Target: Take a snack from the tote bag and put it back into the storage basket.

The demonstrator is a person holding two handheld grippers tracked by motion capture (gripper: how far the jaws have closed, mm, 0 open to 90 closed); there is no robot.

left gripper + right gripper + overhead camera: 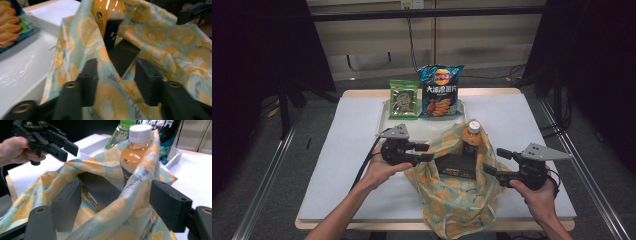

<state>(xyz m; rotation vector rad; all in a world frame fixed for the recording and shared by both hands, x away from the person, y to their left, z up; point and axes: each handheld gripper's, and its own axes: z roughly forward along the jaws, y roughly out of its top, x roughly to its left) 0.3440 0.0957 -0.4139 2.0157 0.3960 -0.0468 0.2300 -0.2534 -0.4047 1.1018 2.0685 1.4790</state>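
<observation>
My claws stood open beside the bag. Bottle and box were inside; chips and snack remained beyond.

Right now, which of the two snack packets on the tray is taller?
The blue crisp bag; it stands well above the small green packet left of it.

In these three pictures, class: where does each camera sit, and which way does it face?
High view: above the near table edge, looking forward and down at the fruit-print bag; both forearms, left claw, right claw.
Left gripper view: on the left claw, facing the bag, bottle and black box.
Right gripper view: on the right claw, facing the bag; a hand shows.
All three show bag, bottle, box.
</observation>
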